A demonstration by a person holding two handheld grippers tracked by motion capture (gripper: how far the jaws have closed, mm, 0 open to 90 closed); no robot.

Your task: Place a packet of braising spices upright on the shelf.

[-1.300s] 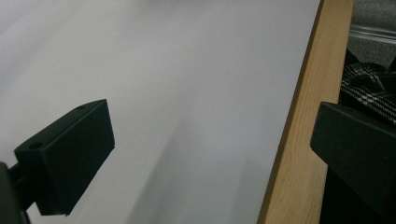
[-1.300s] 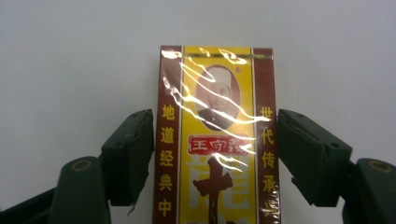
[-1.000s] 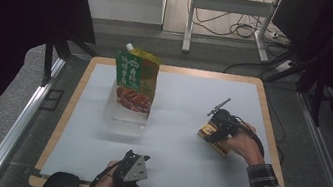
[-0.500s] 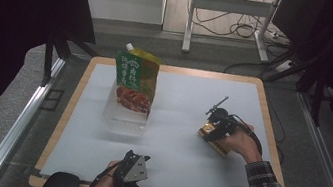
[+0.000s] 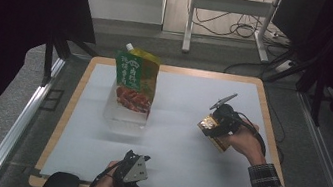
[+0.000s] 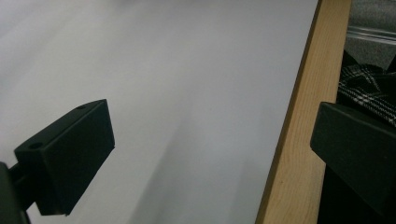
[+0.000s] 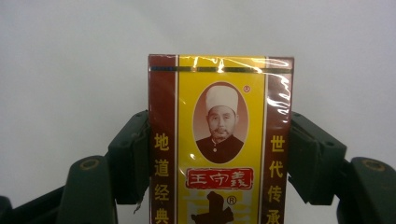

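Box: a yellow and maroon box [image 7: 220,140] sat between the jaws of the right gripper [image 7: 219,154], its printed face toward that gripper's camera, above the white table sheet [image 5: 174,125].
Box seen from above: at the right of the sheet [image 5: 210,127], well apart from the standing pouch [image 5: 134,84].
Right gripper: its jaws had just been closing; both pads pressed the box's long sides, pinching it.
Left gripper: [image 6: 205,158] jaws spread wide with nothing between them, over the sheet beside the wooden table edge [image 6: 299,140].
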